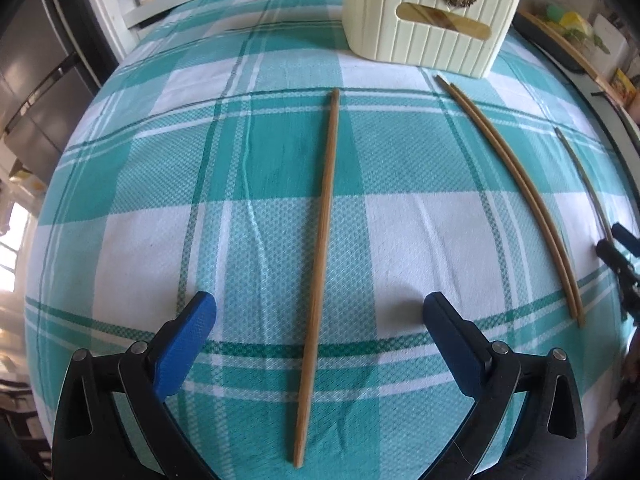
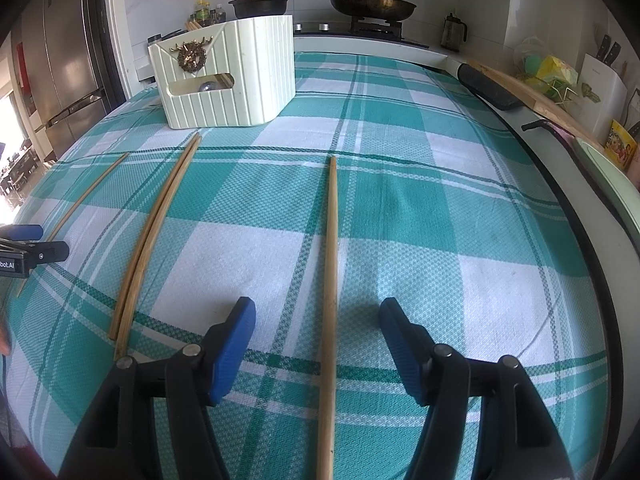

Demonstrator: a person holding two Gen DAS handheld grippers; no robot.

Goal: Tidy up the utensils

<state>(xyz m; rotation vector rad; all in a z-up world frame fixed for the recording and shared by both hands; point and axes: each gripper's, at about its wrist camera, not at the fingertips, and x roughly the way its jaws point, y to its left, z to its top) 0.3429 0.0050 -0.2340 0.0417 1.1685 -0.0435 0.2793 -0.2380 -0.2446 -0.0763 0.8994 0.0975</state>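
Several wooden chopsticks lie on a teal plaid cloth (image 1: 132,184). My left gripper (image 1: 320,312) is open, its blue fingers astride a single chopstick (image 1: 320,248). A pair of chopsticks (image 1: 520,188) lies to its right, and another single one (image 1: 580,168) lies beyond, by my right gripper (image 1: 618,246). In the right wrist view my right gripper (image 2: 318,316) is open astride a single chopstick (image 2: 331,280). The pair (image 2: 156,232) and the left chopstick (image 2: 88,196) lie to its left, near my left gripper (image 2: 36,242). A cream holder (image 1: 428,16) stands at the far end; it also shows in the right wrist view (image 2: 232,76).
A stove with a frying pan (image 2: 372,4) and a black pot (image 2: 260,2) stands behind the table. A fridge (image 2: 64,60) is at the left. A cutting board (image 2: 532,96), a knife block (image 2: 600,84) and packets line the right counter.
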